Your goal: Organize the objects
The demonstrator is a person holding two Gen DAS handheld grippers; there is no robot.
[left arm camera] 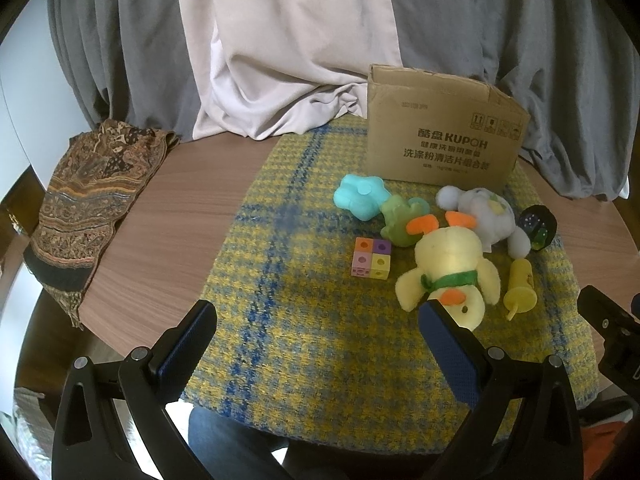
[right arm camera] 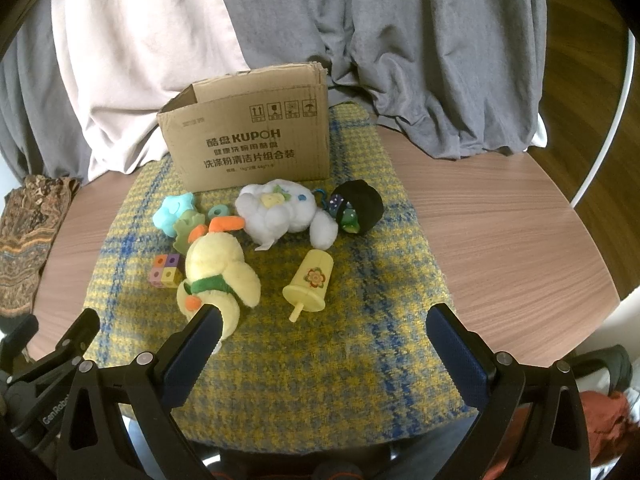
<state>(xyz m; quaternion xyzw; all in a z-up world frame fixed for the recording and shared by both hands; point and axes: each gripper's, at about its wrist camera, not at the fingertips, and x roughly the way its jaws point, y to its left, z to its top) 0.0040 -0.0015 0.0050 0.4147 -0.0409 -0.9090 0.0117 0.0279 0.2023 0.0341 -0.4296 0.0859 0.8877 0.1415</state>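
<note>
An open cardboard box stands at the back of a yellow-blue woven mat. In front of it lie a yellow plush duck, a white plush, a teal star toy, a green toy, a four-colour cube block, a yellow popsicle mould and a black roll. My left gripper is open near the duck's head. My right gripper is open before the mould.
A patterned brown cloth lies at the table's left edge. Grey and pale drapes hang behind the box. The round wooden table shows bare wood on both sides of the mat.
</note>
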